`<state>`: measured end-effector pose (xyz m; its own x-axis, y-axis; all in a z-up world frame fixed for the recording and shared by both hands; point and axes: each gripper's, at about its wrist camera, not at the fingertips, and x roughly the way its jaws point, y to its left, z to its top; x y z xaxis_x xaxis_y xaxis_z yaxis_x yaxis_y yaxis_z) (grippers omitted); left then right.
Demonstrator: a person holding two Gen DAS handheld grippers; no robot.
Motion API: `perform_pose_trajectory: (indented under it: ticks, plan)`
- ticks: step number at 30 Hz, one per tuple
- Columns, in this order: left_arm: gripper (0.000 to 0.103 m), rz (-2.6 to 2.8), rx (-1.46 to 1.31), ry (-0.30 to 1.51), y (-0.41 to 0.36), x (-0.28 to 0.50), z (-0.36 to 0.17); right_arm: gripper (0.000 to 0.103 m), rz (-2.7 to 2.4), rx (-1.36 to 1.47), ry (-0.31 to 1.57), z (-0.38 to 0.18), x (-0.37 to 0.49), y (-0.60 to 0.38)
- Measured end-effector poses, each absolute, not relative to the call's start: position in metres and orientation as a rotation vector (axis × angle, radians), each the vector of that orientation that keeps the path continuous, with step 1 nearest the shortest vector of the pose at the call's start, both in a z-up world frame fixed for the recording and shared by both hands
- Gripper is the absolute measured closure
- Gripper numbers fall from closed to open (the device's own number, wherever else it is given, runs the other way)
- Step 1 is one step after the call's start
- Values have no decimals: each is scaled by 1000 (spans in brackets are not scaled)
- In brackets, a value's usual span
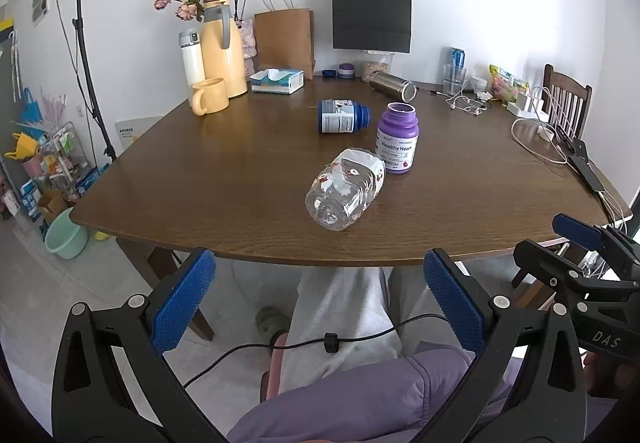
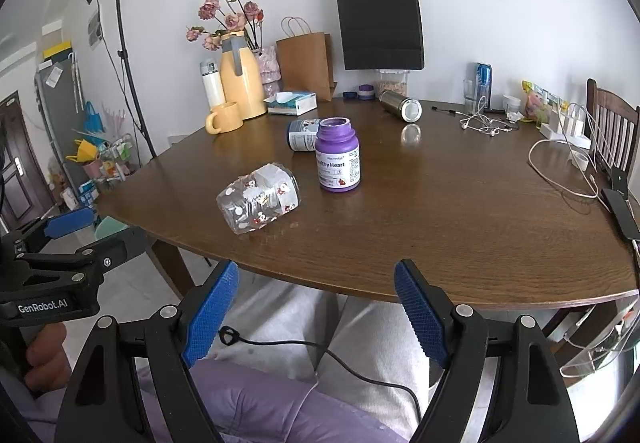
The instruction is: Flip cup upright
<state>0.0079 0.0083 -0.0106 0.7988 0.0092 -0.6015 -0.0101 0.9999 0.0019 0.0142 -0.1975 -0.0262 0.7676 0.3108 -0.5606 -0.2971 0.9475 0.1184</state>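
Wooden table (image 1: 248,179), clear jar (image 1: 345,189) on its side, upright "Healthy Heart" bottle (image 1: 397,138), both grippers (image 1: 320,295) (image 2: 316,313) wide, empty.

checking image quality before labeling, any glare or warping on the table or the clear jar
Left wrist view: table edge bows from fisheye, soft window sheen on the wood; clear jar sharp. Right wrist view: same bowing, steel bottle mirrored in the tabletop.
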Motion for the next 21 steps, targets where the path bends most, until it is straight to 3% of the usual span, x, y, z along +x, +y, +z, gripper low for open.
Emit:
perform_pose_trajectory:
  ticks: [21]
  plan:
    - [0,18,2,638,10,9,-9,18,337,24,598,-25,12,-197]
